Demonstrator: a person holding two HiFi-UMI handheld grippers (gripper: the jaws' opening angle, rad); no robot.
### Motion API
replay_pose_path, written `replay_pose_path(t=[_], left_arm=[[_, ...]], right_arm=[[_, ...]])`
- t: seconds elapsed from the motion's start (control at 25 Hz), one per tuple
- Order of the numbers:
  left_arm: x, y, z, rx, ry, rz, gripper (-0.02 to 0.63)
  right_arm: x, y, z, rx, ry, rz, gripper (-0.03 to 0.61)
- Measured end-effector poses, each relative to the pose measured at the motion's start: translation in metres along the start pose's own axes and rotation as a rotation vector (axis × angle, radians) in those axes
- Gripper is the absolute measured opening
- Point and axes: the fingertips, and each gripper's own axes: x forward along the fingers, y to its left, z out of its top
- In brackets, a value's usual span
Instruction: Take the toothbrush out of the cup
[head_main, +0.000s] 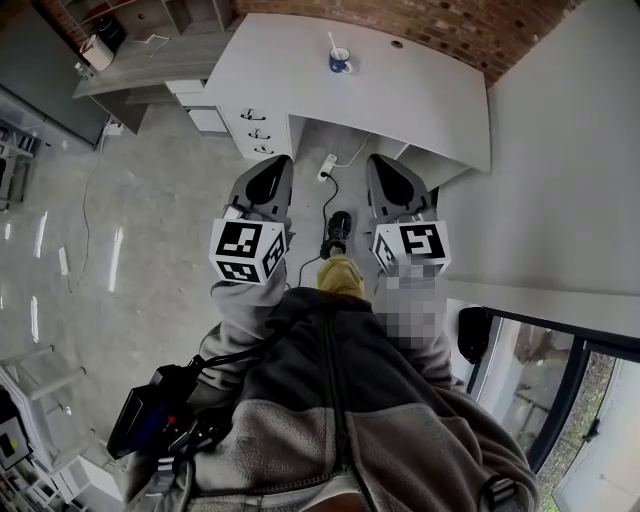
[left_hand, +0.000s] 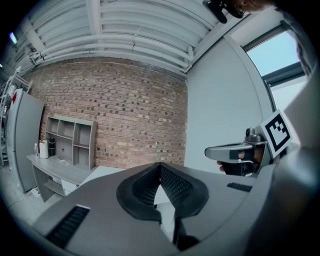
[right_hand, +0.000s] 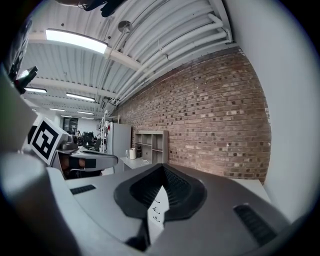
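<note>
left tongs (head_main: 281, 162), right tongs (head_main: 374, 161) both pressed together, empty; toothbrush (head_main: 332, 42) stands in cup (head_main: 340, 63) on desk (head_main: 430, 95)

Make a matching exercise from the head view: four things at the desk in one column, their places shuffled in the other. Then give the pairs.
Things
1. cup
2. toothbrush
3. power strip
4. drawers

Places
A. on the floor
B. on top of the desk
C. standing in the cup
D. under the desk top, at its left end in the picture

Pairs: 1-B, 2-C, 3-A, 4-D
</note>
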Motion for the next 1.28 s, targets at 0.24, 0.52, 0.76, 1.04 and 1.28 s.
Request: replay_pose_path(t=[0.24,0.52,0.76,1.04,1.28], left_arm=[[0.026,0.018,0.026,0.017,-0.012,0.048,0.003],[0.147,0.051,0.046,0.037,-0.003,0.064,0.003],[0.218,0.067,0.070,0.056,-0.010,0.074,0.003],[0.284,0.085,0.076,0.040,0.000,0.093,0.003],[0.321,0.096,0.074,0.029,0.020,0.110,0.003]], right_arm=[[0.029,-0.019,0.026,-0.010,-0.031,0.038,0.002],[0.119,-0.108,0.035,0.013,-0.041,0.042,0.002],[0.174,-0.153,0.050,0.019,-0.052,0.069,0.001],[0.224,-0.196,0.057,0.051,-0.078,0.114,0.001],[0.257,-0.219,0.057,0.086,-0.055,0.156,0.000]])
